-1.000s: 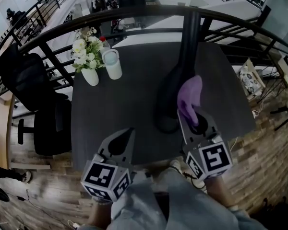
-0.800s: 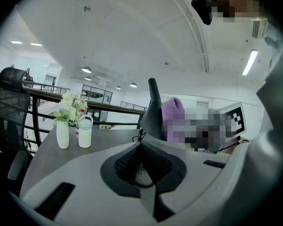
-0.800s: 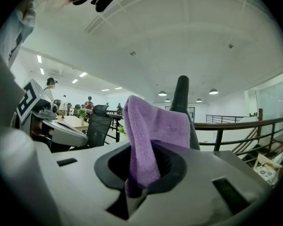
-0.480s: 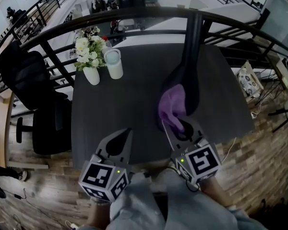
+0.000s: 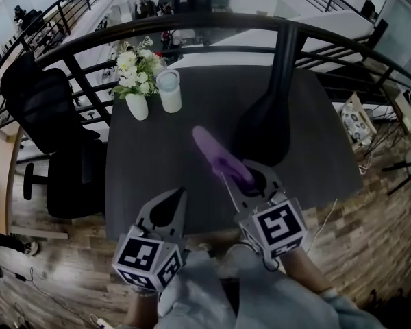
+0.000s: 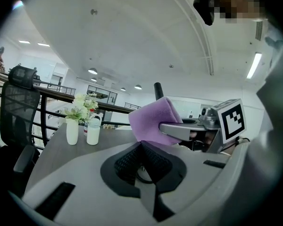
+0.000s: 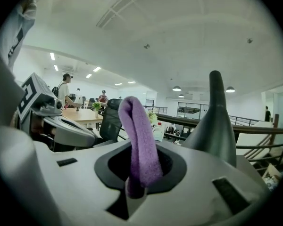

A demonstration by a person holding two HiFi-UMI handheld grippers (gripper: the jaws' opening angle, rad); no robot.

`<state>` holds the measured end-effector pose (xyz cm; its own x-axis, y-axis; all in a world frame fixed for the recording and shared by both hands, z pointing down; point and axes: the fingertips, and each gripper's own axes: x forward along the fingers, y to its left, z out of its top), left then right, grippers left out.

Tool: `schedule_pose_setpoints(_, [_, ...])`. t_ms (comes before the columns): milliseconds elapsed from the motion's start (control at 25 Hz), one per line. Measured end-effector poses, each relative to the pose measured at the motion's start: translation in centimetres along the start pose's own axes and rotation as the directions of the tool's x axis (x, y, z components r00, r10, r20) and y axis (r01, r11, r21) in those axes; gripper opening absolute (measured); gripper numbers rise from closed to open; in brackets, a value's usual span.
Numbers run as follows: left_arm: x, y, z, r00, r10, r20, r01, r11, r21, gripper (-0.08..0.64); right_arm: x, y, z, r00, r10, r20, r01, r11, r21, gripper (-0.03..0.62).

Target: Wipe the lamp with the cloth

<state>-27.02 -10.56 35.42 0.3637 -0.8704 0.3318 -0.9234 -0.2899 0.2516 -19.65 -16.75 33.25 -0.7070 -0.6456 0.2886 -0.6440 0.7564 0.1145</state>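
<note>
My right gripper (image 5: 227,177), fingers clamped on the cloth (image 5: 212,149), just left of the lamp (image 5: 270,118). Left gripper (image 5: 183,192): fingers closed, empty. Further left of the lamp, a vase (image 5: 137,106) holds flowers (image 5: 138,67).

No legible text, label, brand or number anywhere

Finishes: mostly matt, little gloss.
Cloth (image 5: 216,157), centre: purple fleecy fabric, soft nap, no sheen. Lamp (image 5: 267,125) right of it: dark, smooth, matt. Table (image 5: 157,156): dark matt top. Left gripper (image 5: 177,196) & right gripper (image 5: 241,178), lower frame: grey matt plastic, pads (image 6: 127,161) black, ribbed. Vase (image 5: 137,106), upper left: white, glossy. Floor (image 5: 370,225), lower right: wood planks. Railing (image 5: 192,22), top: dark, smooth.
</note>
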Motion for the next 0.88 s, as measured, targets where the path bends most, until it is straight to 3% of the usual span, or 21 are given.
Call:
schedule_pose_setpoints(360, [-0.6, 0.1, 0.1, 0.999, 0.004, 0.034, -0.003, 1.000, -0.007, 0.012, 1.2, -4.5, 0.6, 0.988, -0.151, -0.043, 0.147, 0.985, -0.086, 0.051])
schedule_pose_setpoints(880, [0.4, -0.8, 0.2, 0.999, -0.015, 0.043, 0.015, 1.000, 0.018, 0.012, -1.2, -10.3, 3.3, 0.952, -0.302, 0.043, 0.305, 0.942, -0.141, 0.051])
